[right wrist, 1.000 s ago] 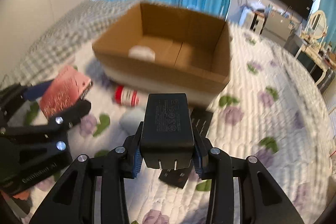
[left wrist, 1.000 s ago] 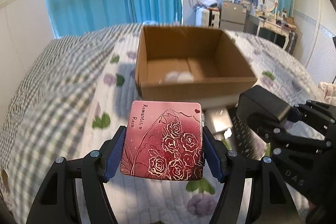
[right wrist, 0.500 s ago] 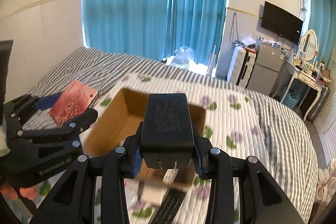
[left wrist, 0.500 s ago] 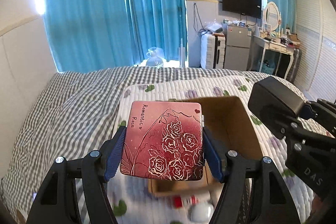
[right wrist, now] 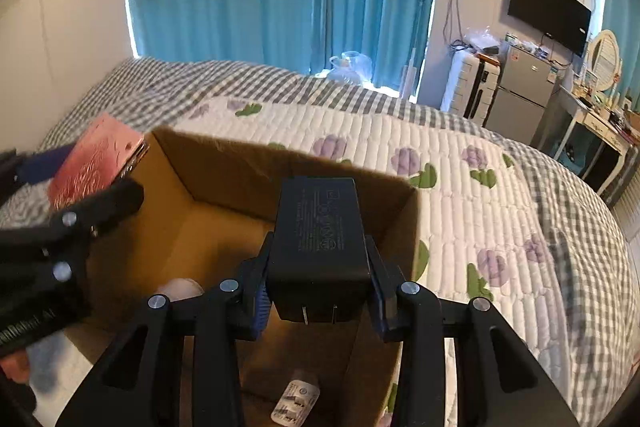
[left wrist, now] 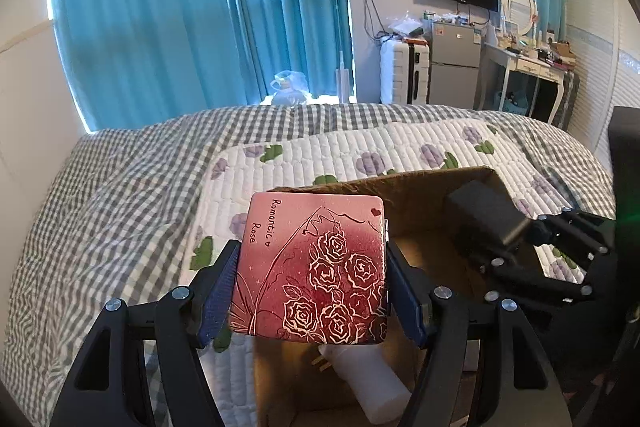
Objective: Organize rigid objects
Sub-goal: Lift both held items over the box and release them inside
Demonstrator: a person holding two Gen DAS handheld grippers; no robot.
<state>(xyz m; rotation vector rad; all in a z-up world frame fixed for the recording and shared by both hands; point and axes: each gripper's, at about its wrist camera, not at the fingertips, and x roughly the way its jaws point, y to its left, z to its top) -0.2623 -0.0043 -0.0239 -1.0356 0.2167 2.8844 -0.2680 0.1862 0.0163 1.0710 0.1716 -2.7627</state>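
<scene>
A cardboard box (right wrist: 224, 195) sits on the bed (right wrist: 480, 187), a bottle (left wrist: 372, 379) inside.

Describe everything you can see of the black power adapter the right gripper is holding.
The black power adapter is a matte, plastic-looking rectangular block with rounded edges. Its upper face carries fine grey printed text and symbols, too small to read. Two flat metal prongs stick out of the end facing the camera. The right gripper clamps it by its two long sides between blue-padded fingers. It hangs roughly level over the open cardboard box, touching nothing else. From the left wrist camera it appears as a dark block above the box's right side.
</scene>
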